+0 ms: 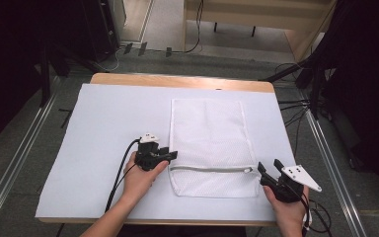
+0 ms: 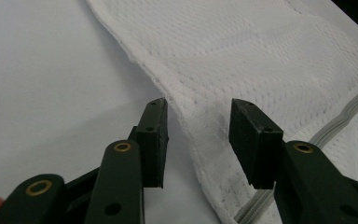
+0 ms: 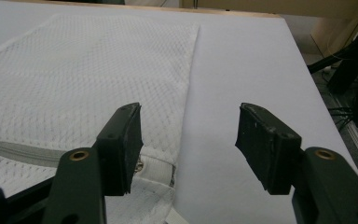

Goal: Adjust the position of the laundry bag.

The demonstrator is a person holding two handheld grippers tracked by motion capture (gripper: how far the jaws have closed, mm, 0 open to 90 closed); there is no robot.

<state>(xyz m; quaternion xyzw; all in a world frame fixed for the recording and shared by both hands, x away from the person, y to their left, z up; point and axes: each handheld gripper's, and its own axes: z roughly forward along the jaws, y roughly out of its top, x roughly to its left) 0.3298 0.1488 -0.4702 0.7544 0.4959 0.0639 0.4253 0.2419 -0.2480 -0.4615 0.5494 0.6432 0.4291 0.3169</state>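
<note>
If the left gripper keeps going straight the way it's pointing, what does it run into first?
Most likely the white mesh zip bag: the left gripper has its open jaws astride the bag's near side edge, just beyond the end of the grey zipper. Whether the pads already touch the fabric is unclear.

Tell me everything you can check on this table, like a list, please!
Surface: a white sheet covers the wooden table; it lies flat.
Job's things: a white mesh bag lies flat on the sheet, with its grey zipper running across near the person's end.
Clutter: nothing seen.
Grippers: the left gripper sits at the bag's left edge, jaws open with the bag's edge between them, not pinched. The right gripper waits at the zipper's right end, jaws open, nothing held.
Cables: a black cable trails from the left gripper toward the person; more cables lie on the floor to the right.
Surroundings: grey floor, dark stands, light wooden furniture behind.
</note>
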